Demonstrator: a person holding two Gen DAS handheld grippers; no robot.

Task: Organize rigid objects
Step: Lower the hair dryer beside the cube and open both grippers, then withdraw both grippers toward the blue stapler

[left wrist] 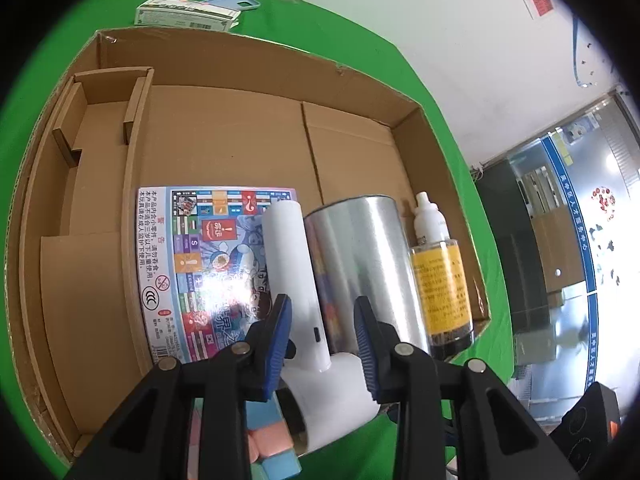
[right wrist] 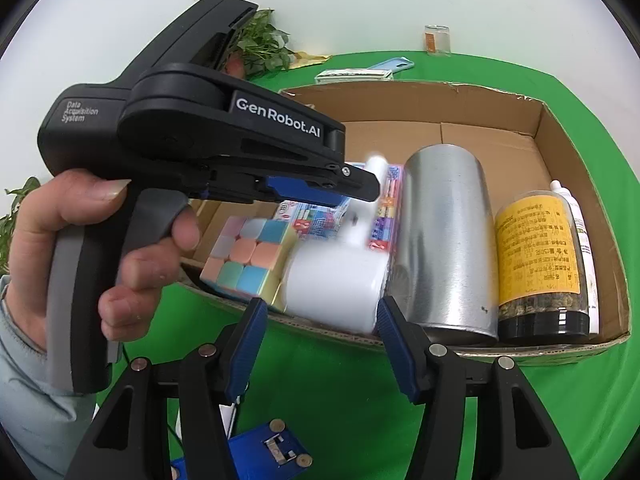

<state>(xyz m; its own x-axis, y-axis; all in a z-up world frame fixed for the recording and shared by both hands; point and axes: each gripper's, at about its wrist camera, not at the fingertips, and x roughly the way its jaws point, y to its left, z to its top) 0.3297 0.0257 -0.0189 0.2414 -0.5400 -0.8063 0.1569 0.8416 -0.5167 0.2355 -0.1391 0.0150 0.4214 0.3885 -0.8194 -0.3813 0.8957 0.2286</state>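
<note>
Lint roller [left wrist: 304, 280] lies lengthwise, handle pointing toward box's [left wrist: 240, 52] far wall.

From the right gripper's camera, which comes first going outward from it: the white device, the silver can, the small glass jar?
1. White device, right at the right gripper.
2. Silver can, just right, inside the cardboard box.
3. Small glass jar, far behind the box.

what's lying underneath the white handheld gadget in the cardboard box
Under the white gadget lies a flat colourful game box, printed side up, and a pastel puzzle cube sits beside its wide end. The gadget covers part of the print.
</note>
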